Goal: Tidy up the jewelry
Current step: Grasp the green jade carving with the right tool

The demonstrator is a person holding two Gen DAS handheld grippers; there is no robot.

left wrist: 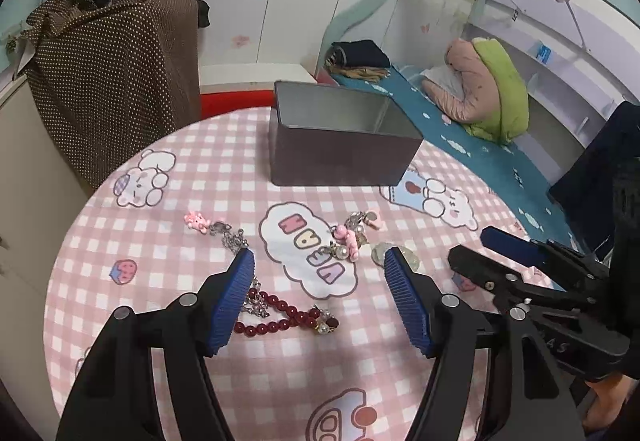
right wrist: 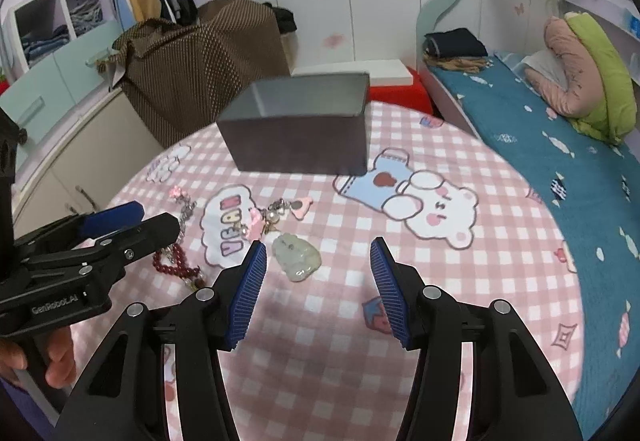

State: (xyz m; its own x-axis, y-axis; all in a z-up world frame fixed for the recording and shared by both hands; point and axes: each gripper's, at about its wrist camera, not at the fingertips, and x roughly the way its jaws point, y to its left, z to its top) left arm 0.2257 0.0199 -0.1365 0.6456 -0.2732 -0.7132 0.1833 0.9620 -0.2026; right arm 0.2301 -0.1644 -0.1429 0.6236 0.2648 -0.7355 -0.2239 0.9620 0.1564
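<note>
The round desk [left wrist: 168, 321], covered in a pink checked cloth with bear prints, carries everything the task needs, and the open grey tin [left wrist: 340, 137] at its far side is judged to be the place where the jewelry is to be gathered; nothing can be seen inside it from either view. The pieces are scattered between the tin and the tongs, none yet picked up. The left tongs [left wrist: 320, 261] are released, both blue pads spread wide and nothing held, with the red bead bracelet [left wrist: 280, 317] lying just under and beside the left pad. The right tongs [right wrist: 316, 253] are likewise released and empty, and the pale green pendant [right wrist: 297, 256] lies just inside the left pad. A cluster of pink charms and pearls [left wrist: 348, 241] rests near the middle, and a small pink bear charm on a chain [left wrist: 198, 222] lies apart to the left. For a clean pick, the pendant would best be centred between the pads first, then the tongs lowered until the tips nearly touch the cloth, so that the thin flat stone is caught by its edges and not pushed away. The cloth could be pinched if the close is made too low. The bracelet is better taken across a single strand.
</note>
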